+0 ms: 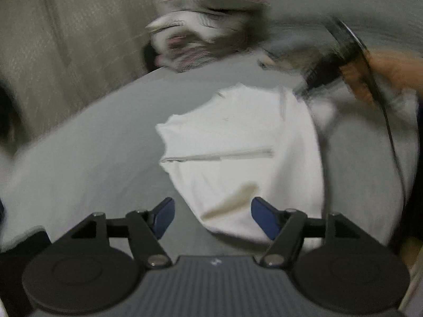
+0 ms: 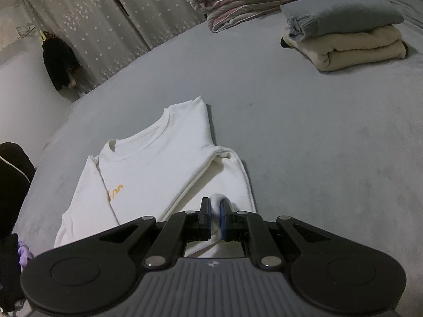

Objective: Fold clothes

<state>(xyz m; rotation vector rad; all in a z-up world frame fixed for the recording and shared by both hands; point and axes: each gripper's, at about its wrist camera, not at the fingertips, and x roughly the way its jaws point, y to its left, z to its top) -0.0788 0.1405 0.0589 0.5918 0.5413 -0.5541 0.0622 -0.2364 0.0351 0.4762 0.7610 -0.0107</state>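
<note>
Right claw [image 2: 215, 215] pinches white shirt [image 2: 158, 158]; folded stack [image 2: 343, 37] well apart.

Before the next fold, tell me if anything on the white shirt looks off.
The white shirt lies partly folded on the bed, but unevenly: one sleeve juts out to the side, its edge pinched in the right gripper. In the left wrist view a yellowish streak marks the fabric near the open left gripper.

A white sweatshirt [image 2: 148, 166] with a small orange chest print lies partly folded, collar up, sleeves tucked across its body, on a grey bed at lower centre-left of the right wrist view.
</note>
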